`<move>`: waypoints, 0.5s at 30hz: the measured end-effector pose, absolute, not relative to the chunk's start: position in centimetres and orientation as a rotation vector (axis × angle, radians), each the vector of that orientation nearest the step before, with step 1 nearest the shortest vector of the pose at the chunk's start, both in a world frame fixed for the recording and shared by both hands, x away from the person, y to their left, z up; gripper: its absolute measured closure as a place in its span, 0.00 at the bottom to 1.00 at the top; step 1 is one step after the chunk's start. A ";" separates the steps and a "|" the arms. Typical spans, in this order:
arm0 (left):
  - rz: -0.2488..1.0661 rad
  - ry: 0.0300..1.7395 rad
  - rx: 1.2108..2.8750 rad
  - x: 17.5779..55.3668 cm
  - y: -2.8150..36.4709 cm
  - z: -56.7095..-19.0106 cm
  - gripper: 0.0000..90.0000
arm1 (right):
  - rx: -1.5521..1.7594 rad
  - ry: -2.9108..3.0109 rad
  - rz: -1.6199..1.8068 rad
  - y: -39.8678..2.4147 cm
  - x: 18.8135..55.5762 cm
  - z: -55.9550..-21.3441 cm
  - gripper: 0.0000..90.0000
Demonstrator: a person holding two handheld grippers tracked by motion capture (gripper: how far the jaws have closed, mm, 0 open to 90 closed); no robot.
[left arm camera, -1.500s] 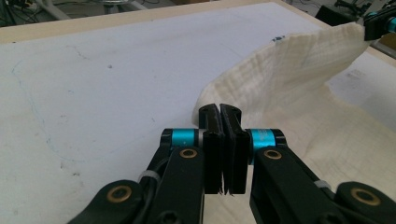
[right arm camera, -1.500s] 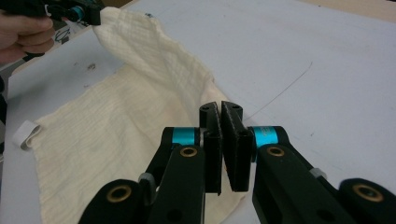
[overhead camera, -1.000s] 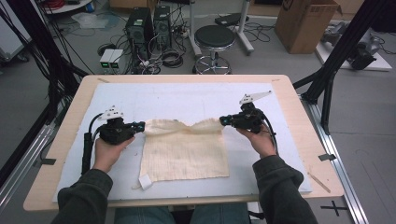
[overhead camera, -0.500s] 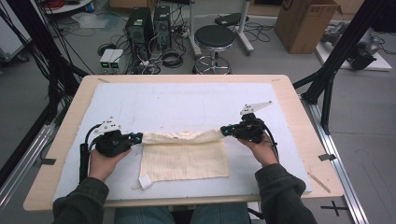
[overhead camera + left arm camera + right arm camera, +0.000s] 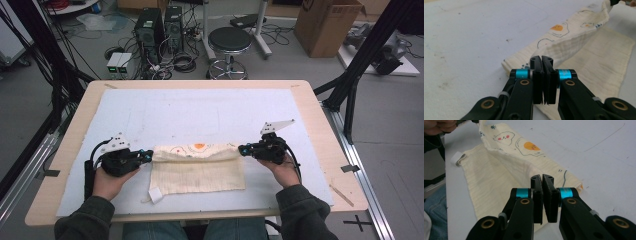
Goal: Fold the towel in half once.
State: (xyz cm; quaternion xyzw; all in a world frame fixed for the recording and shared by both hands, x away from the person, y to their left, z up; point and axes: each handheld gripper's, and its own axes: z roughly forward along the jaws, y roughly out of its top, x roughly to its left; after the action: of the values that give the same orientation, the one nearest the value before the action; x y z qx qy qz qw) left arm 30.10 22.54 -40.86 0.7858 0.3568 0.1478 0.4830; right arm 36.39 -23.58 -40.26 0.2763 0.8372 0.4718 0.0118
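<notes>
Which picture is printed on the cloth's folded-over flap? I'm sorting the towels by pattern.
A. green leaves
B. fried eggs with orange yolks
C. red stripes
B: the cloth shows outlined eggs with orange yolks on its folded flap, clearest in both gripper views.

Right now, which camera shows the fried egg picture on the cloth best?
The right gripper view: the egg picture is big and sharp on the folded cloth. The left gripper view shows it farther off and a little blurry. The high view shows it as a tiny orange dot.
</notes>
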 end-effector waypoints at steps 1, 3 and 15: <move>0.355 0.872 1.907 29.9 22.6 -41.0 0.97 | 0.861 2.613 1.473 -23.6 36.2 -40.3 0.97; 0.349 0.871 1.906 29.6 22.6 -41.1 0.97 | 0.870 2.618 1.470 -23.7 35.9 -40.5 0.97; 0.359 0.847 1.908 28.0 23.0 -42.2 0.97 | 0.839 2.620 1.459 -23.8 34.3 -41.1 0.97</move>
State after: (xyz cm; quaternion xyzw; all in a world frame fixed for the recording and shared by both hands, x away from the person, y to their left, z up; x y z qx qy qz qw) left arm 28.01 22.97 -42.19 0.7853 0.3488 0.1478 0.4897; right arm 34.31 -23.82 -41.15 0.2695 0.8412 0.4686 0.0137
